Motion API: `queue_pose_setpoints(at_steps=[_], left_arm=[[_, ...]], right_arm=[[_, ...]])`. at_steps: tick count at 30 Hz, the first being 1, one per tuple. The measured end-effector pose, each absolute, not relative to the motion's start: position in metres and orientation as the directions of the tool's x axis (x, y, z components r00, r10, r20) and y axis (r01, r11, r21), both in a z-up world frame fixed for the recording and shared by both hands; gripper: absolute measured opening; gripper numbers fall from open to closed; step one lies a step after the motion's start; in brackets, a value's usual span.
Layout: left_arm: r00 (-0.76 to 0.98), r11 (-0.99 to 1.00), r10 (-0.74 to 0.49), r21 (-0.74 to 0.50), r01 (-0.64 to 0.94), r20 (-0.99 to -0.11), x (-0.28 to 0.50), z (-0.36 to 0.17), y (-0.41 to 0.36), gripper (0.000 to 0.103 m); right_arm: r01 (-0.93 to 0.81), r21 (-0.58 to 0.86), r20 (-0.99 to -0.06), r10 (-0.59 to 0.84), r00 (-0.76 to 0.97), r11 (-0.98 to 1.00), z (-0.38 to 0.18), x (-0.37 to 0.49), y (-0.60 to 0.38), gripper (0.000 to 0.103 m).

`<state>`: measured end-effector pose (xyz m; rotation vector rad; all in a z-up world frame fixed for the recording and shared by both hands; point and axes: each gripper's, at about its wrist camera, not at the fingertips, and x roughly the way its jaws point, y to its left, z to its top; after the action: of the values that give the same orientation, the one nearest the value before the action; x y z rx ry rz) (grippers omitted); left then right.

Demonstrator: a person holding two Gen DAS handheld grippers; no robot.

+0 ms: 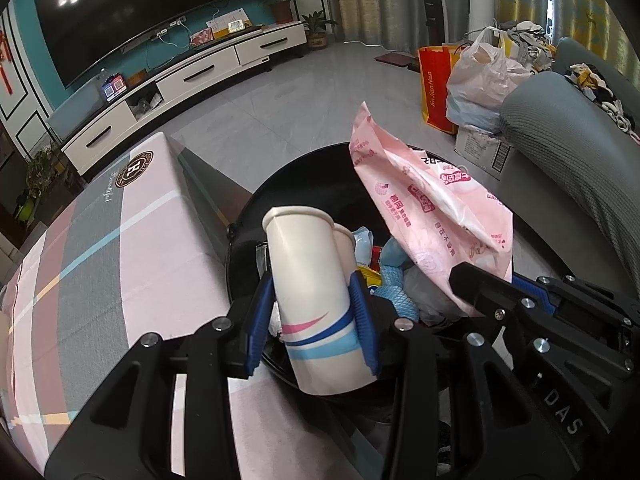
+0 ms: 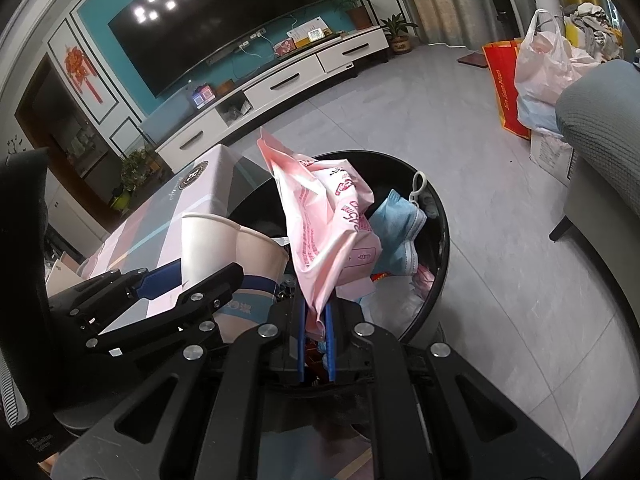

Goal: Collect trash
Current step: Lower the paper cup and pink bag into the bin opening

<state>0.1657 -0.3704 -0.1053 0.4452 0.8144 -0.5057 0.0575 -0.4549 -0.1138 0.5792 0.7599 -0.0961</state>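
**A:** Looking along your left hand-held gripper, what do you have?

**B:** You're holding the white paper cups, two nested together, with pink and blue stripes near the base. The blue pads press on both sides of the lower half. The cups tilt away from you, rims out over the black trash bin.

**A:** And your right hand-held gripper?

**B:** Its jaws stand almost together, pinching the bottom edge of the pink plastic wrapper. The wrapper stands up crumpled from the fingers and hangs over the bin's opening.

**A:** Where does the bin sit?

**B:** On the grey tiled floor, just beside the desk with its pink and grey checked cloth. Inside it you can see a blue face mask, a white ring against the far rim, and more mixed rubbish below.

**A:** How do your two tools stand to each other?

**B:** Close, side by side at the near rim, cups left of the wrapper. Whether cups and wrapper touch, you cannot tell.

**A:** Anything behind?

**B:** A grey sofa at right, with a red shopping bag beyond.
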Motion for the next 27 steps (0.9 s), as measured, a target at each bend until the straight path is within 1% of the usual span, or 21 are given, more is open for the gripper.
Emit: queue_pose_setpoints(at_steps=[27], left_arm=[[0.581,0.797,-0.244,0.181,0.576,-0.777,0.1663,-0.1075,-0.3697,0.041]], right_arm=[[0.287,0.458,-0.682,0.125,0.721,0.842,-0.117,0.0567,-0.4541,0.01]])
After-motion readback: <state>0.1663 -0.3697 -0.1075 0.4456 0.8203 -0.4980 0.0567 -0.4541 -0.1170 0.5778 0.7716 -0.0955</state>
